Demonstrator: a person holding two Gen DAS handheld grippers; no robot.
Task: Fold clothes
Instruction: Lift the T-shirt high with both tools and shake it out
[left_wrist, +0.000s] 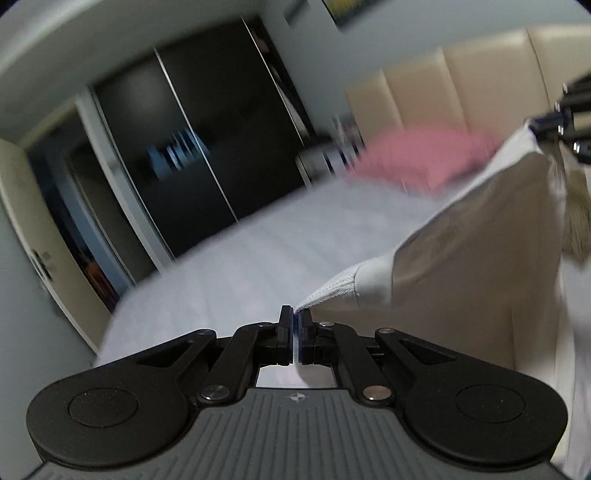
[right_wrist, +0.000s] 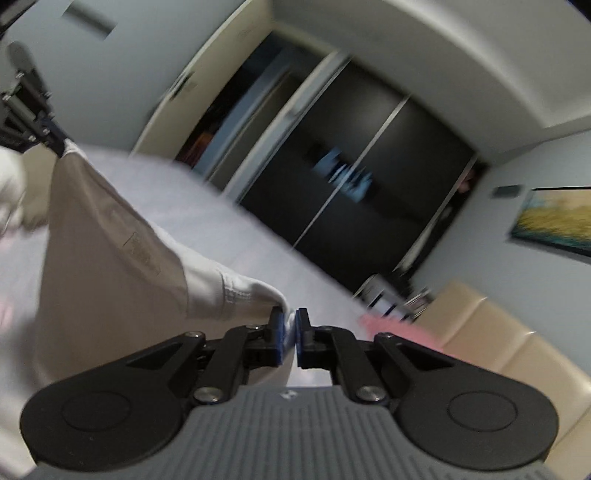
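Below: bed (left_wrist: 229, 266), pale sheet, bare at centre. Behind: dark sliding wardrobe (left_wrist: 207, 147), cream padded headboard (left_wrist: 443, 85), framed painting (right_wrist: 557, 225) on grey wall. Pink item (left_wrist: 417, 158) near headboard, blurred. Beige-and-white garment (left_wrist: 461, 266), lifted over the bed, stretched between my claws: my left gripper (left_wrist: 296, 325) clenched on one white corner, my right gripper (right_wrist: 290, 328) pinching another.
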